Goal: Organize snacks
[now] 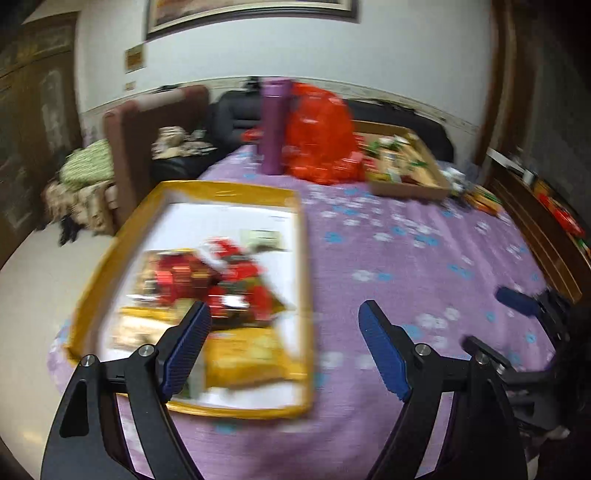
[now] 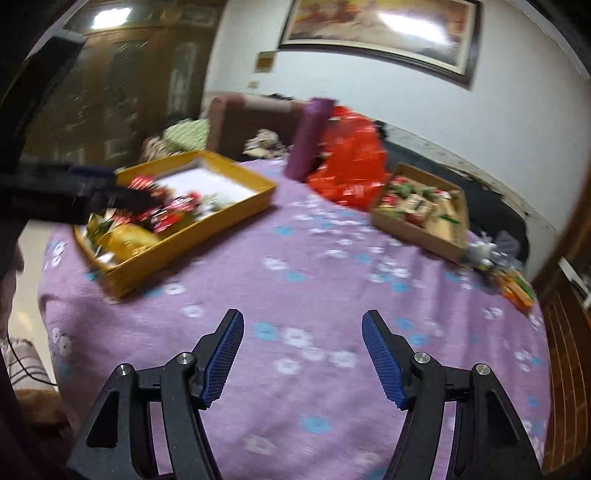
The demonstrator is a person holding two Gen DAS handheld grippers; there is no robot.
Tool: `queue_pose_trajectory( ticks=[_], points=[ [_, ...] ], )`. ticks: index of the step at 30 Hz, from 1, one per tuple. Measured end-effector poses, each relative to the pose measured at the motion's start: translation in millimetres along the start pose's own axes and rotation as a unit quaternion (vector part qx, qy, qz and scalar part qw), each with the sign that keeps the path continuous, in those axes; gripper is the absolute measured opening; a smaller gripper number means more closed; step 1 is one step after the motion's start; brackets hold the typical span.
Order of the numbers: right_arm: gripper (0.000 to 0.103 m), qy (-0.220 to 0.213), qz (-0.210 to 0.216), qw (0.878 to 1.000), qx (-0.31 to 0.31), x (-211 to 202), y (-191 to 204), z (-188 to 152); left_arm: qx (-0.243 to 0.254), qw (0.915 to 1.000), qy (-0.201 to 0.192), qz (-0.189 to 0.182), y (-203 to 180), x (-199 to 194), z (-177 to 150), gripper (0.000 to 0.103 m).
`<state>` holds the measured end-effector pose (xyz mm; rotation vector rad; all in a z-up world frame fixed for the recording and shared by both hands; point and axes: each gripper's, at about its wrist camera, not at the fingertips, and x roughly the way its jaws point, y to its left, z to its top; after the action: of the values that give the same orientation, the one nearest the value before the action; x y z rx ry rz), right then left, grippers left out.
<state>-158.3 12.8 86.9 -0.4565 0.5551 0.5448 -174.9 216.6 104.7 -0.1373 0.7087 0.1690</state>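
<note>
Both pairs of fingers are seen released, nothing between them. Only from the right wrist is the left gripper [image 2: 122,192] shown over the yellow tray [image 2: 192,240] at ten o'clock; the right gripper [image 2: 303,354] is held above the tabletop [image 2: 314,258].

Dim indoor light, heavy motion blur, strong fisheye bending in both wrist views.

Both views sit in black corners, with walls and door frames curving from nine through twelve to three o'clock. The yellow tray [image 1: 229,192] and its snacks [image 1: 207,280] smear badly at eight o'clock in the left view; the purple floral cloth [image 1: 406,258] streaks too. Gripper fingers [image 1: 384,350] near six o'clock stay sharp, their blue ribs crisp. In the right view, white glare blooms on the framed picture [image 2: 376,26] at twelve o'clock and on the dark cabinet [image 2: 110,92] at eleven. The red bag [image 2: 351,162] looks oversaturated. Shadows under the cardboard box [image 2: 424,236] are soft.
</note>
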Motion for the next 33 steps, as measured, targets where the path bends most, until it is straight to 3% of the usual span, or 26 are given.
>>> queue_pose_trajectory(
  ticks=[5,9,12,18,22,26,33],
  points=[
    [0.068,0.003,0.007,1.000,0.021,18,7,-2,-0.003,0.9949,0.053,0.085,49,28,-1,0.083],
    [0.068,0.002,0.015,0.998,0.068,32,-10,-8,0.041,0.9863,0.106,0.120,48,60,-9,0.083],
    [0.068,0.003,0.013,0.996,0.086,36,-19,-11,0.062,0.9805,0.119,0.143,46,83,-7,0.083],
    [0.068,0.002,0.020,0.993,0.113,38,-30,-16,0.037,0.9838,0.122,0.126,59,117,22,0.083],
    [0.069,-0.003,0.024,0.992,0.123,37,-34,-18,0.007,0.9890,0.102,0.107,71,105,32,0.083],
    [0.069,-0.001,0.035,0.990,0.133,39,-38,-19,0.015,0.9914,0.084,0.099,68,82,21,0.083],
    [0.069,0.012,0.043,0.986,0.159,47,-47,-23,0.023,0.9861,0.111,0.122,65,91,-5,0.083]
  ],
)
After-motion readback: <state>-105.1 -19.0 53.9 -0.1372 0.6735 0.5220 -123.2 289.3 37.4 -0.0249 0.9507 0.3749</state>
